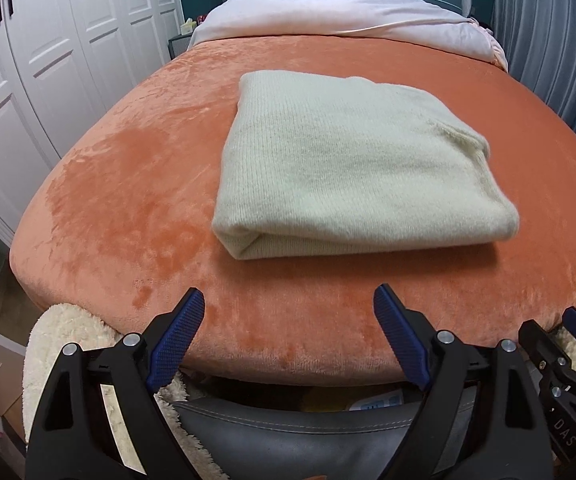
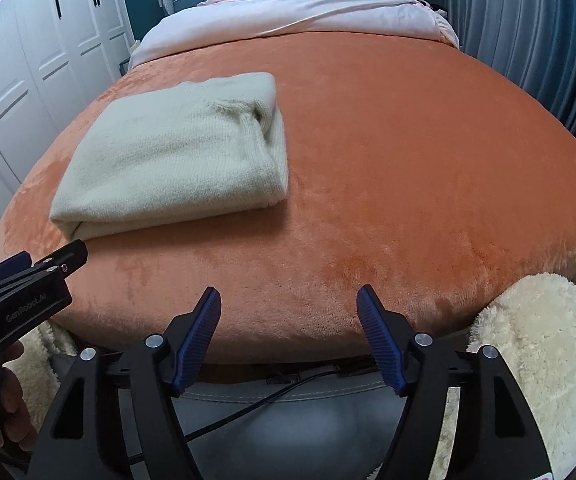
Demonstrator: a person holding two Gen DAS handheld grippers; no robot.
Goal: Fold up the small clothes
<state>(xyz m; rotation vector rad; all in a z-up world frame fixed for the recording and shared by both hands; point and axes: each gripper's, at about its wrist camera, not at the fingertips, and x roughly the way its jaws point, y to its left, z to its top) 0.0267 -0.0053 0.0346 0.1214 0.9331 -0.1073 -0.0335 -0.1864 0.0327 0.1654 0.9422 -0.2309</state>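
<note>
A cream knitted garment [image 1: 348,164] lies folded into a thick rectangle on the orange blanket [image 1: 128,208]. It also shows in the right wrist view [image 2: 176,156], left of centre. My left gripper [image 1: 288,300] is open and empty, hovering at the bed's near edge, short of the garment's folded front edge. My right gripper [image 2: 288,300] is open and empty, near the bed's front edge, to the right of the garment. The left gripper's body [image 2: 28,280] shows at the left of the right wrist view.
The orange blanket [image 2: 408,160] covers the bed. A pale pink duvet [image 1: 348,12] lies bunched at the far end by a teal headboard. White wardrobe doors [image 1: 48,60] stand left, grey curtains [image 2: 528,40] right. Fluffy cream fabric [image 2: 536,352] sits near the front edge.
</note>
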